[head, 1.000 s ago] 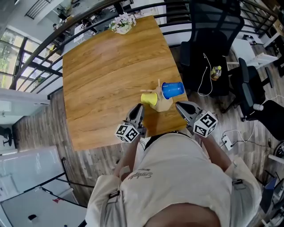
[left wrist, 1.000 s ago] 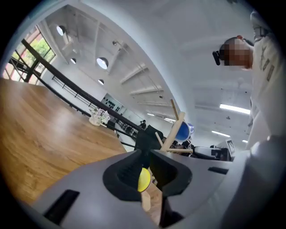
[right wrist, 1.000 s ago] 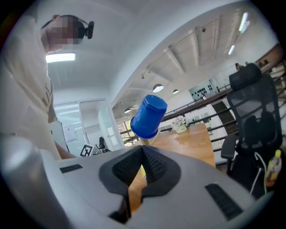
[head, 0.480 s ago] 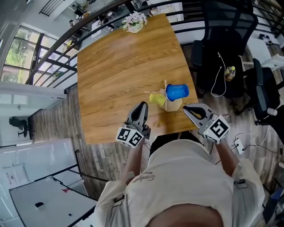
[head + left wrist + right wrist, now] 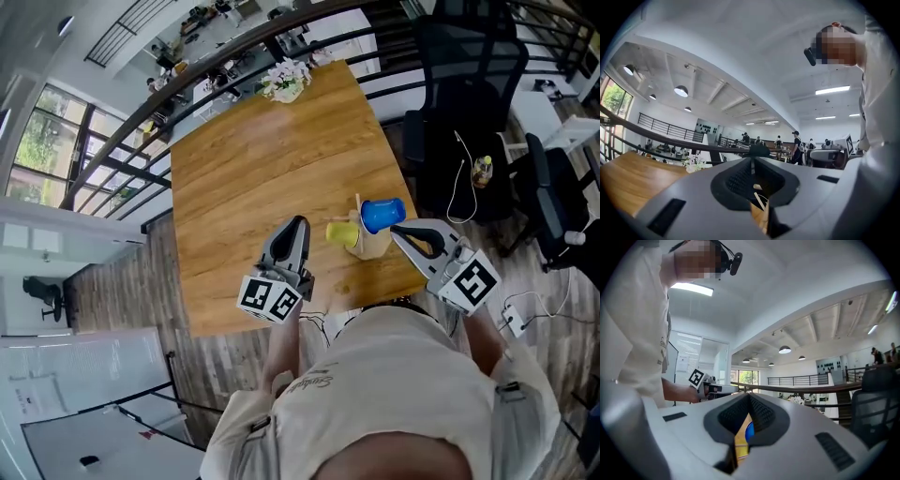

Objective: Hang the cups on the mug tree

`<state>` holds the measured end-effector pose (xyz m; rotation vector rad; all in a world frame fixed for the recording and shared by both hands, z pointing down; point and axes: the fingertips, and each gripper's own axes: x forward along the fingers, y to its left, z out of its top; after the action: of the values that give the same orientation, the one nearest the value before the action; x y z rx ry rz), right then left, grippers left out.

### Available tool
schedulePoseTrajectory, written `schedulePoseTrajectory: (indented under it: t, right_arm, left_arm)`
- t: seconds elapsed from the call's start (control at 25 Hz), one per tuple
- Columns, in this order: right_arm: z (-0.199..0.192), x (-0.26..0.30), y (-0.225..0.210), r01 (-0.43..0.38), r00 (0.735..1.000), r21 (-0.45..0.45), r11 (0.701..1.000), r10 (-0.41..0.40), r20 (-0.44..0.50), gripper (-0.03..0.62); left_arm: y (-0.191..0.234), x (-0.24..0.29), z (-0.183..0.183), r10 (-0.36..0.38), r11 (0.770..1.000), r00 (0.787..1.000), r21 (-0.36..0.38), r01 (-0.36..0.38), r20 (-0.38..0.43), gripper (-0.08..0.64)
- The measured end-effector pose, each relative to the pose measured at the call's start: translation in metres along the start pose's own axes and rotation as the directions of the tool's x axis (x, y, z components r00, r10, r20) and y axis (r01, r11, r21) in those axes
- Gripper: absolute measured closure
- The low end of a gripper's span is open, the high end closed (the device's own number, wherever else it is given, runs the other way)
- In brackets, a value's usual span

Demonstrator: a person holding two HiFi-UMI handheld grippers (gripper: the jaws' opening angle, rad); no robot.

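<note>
A wooden mug tree (image 5: 368, 246) stands near the table's front right corner. A blue cup (image 5: 382, 214) hangs on its right side and a yellow cup (image 5: 339, 232) on its left. My left gripper (image 5: 298, 225) is raised to the left of the tree, shut and empty. On the tree's right my right gripper (image 5: 396, 231) is also up, shut with nothing in it. In the left gripper view the shut jaws (image 5: 752, 158) point level across the room. Through the gap under the right gripper's shut jaws (image 5: 749, 395) a bit of the blue cup (image 5: 749, 431) shows.
The wooden table (image 5: 253, 178) carries a pot of white flowers (image 5: 286, 80) at its far edge, beside a black railing (image 5: 234, 56). Black office chairs (image 5: 469, 66) stand to the right, one bearing a small bottle (image 5: 482, 171). Cables lie on the floor at the right.
Both grippers have risen from the table's front edge and look larger in the head view. The cups stay on the tree.
</note>
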<state>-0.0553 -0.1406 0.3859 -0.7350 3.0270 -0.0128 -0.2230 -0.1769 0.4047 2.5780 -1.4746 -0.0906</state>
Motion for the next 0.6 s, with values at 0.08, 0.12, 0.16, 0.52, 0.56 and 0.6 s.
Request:
schedulePoseTrajectory:
  t: [0.08, 0.12, 0.16, 0.52, 0.56, 0.6]
  right_arm:
    - [0.012, 0.004, -0.012, 0.07, 0.997, -0.027, 0.997, -0.069, 0.039, 0.597]
    - [0.017, 0.005, -0.018, 0.106, 0.993, -0.02, 0.994, -0.104, 0.054, 0.597]
    - [0.021, 0.006, -0.023, 0.135, 0.989, -0.007, 0.991, -0.134, 0.066, 0.597]
    - [0.04, 0.015, -0.038, 0.219, 0.971, -0.015, 0.976, -0.216, 0.099, 0.597]
    - [0.041, 0.016, -0.039, 0.226, 0.97, -0.019, 0.974, -0.224, 0.098, 0.597]
    - [0.041, 0.016, -0.041, 0.235, 0.968, -0.024, 0.972, -0.232, 0.097, 0.597]
  left_arm:
    - [0.002, 0.006, 0.007, 0.012, 1.0, 1.0, 0.011, -0.012, -0.003, 0.529]
    - [0.004, 0.009, 0.01, 0.023, 1.0, 1.0, 0.011, -0.023, -0.003, 0.529]
    - [0.005, 0.011, 0.014, 0.031, 0.999, 0.999, 0.01, -0.031, 0.005, 0.528]
    - [-0.001, 0.013, 0.041, -0.034, 0.996, 0.999, 0.077, 0.032, 0.023, 0.528]
    - [0.001, 0.012, 0.042, -0.032, 0.996, 0.999, 0.085, 0.03, 0.022, 0.528]
    - [0.004, 0.013, 0.042, -0.029, 0.996, 0.999, 0.087, 0.027, 0.022, 0.528]
